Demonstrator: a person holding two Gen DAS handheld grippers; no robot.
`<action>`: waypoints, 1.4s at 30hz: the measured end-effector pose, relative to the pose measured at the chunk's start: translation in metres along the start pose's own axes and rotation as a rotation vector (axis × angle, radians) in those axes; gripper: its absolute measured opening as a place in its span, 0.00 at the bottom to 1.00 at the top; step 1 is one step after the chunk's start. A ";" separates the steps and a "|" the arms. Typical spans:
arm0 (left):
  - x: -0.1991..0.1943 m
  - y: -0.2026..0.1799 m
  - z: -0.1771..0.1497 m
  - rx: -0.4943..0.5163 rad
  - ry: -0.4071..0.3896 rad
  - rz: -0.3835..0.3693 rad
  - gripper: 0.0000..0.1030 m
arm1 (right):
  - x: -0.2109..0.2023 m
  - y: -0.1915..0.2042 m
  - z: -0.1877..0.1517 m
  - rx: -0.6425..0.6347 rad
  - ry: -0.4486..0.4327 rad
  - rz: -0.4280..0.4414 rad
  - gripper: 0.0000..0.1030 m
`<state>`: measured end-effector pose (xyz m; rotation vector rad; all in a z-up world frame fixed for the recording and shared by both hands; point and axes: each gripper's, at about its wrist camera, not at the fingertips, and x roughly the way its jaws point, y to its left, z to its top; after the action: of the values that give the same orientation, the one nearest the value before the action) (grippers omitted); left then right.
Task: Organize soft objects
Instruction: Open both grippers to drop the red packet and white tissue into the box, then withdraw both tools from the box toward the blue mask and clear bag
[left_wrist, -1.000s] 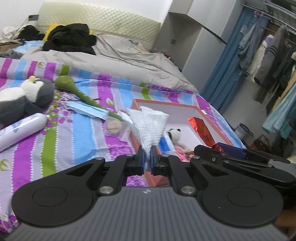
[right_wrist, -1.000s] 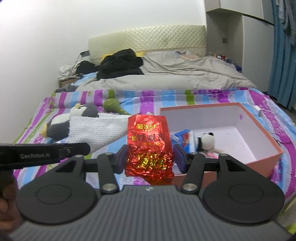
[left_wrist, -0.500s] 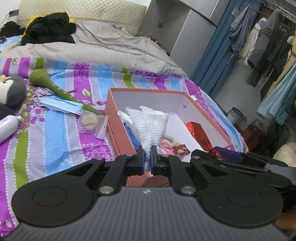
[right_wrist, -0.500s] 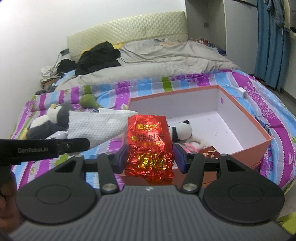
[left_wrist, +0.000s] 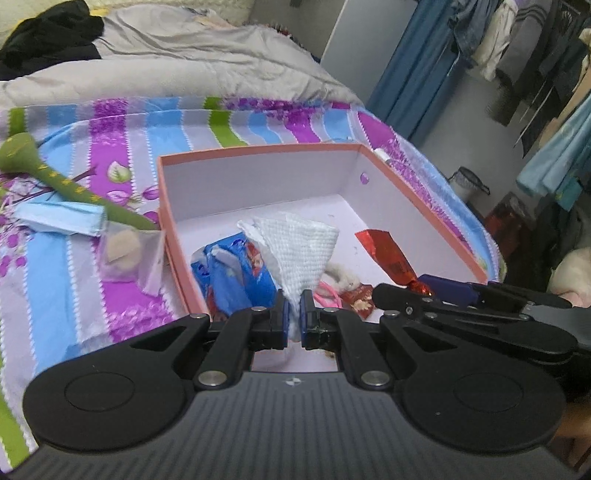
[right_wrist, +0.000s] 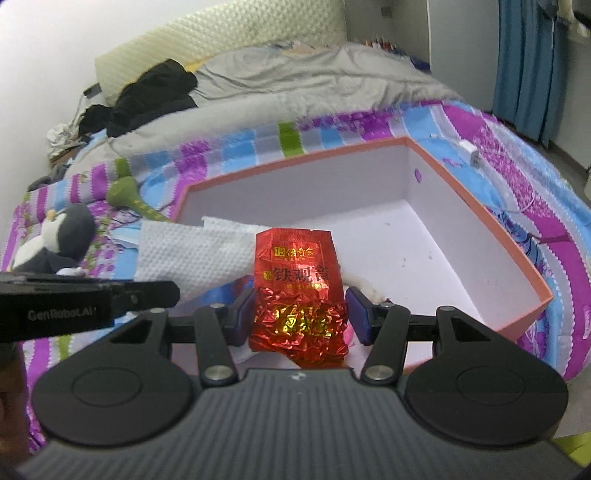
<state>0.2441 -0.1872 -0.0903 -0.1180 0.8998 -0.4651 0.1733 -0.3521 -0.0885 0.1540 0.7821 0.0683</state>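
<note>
Both claws over box (left_wrist: 424, 199) — cloth (left_wrist: 299, 247), packet (right_wrist: 299, 291).

Left hand-held gripper (left_wrist: 291, 319): a grey, finely ribbed housing with a small emblem at its front edge, flanked by two matte black round discs with recessed circles. Black linkage arms pivot on silver screws and end in fingers (left_wrist: 279, 314) faced with dark blue pads.

Right hand-held gripper (right_wrist: 301, 314): the same ribbed grey body, twin black discs, silver pivot screws and blue-purple padded fingers (right_wrist: 358, 314). The left unit's black side bar carries white lettering reading "GenRobot.AI". Bare skin shows at the frame edges in both views.
</note>
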 end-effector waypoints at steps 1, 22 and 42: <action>0.009 0.000 0.004 0.001 0.011 0.003 0.07 | 0.006 -0.004 0.002 0.003 0.012 -0.003 0.55; 0.034 -0.002 0.022 0.005 0.017 0.019 0.53 | 0.034 -0.031 0.006 0.050 0.070 -0.039 0.68; -0.093 -0.014 -0.022 0.023 -0.128 0.018 0.53 | -0.060 0.016 -0.011 0.015 -0.062 0.017 0.68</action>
<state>0.1728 -0.1573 -0.0326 -0.1172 0.7693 -0.4461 0.1235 -0.3423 -0.0520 0.1763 0.7195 0.0737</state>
